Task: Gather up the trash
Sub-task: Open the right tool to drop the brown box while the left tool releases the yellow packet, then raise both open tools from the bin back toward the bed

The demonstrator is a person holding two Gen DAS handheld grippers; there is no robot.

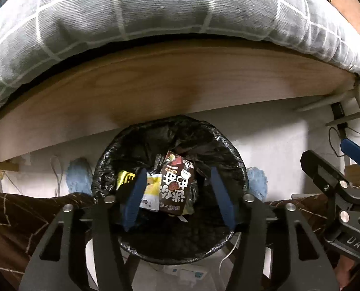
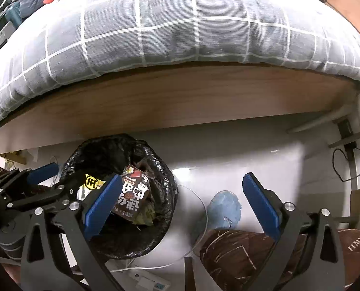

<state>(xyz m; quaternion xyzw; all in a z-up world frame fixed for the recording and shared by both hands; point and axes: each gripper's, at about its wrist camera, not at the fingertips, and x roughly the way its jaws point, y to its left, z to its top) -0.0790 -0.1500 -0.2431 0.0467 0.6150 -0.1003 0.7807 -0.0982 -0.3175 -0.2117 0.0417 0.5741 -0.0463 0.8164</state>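
Note:
A bin lined with a black bag stands on the white floor under the bed's edge. Inside lie a brown drink carton, a yellow wrapper and a white-and-yellow packet. My left gripper hangs straight above the bin, open, its blue pads clear of the carton on both sides. My right gripper is open and holds nothing. It is to the right of the bin, its left finger over the rim and its right finger over the floor.
A bed with a grey checked duvet and a wooden side board overhangs the bin. Blue slippers and legs in brown patterned trousers flank the bin. A power strip with white cable lies in front; a metal leg with cables stands at right.

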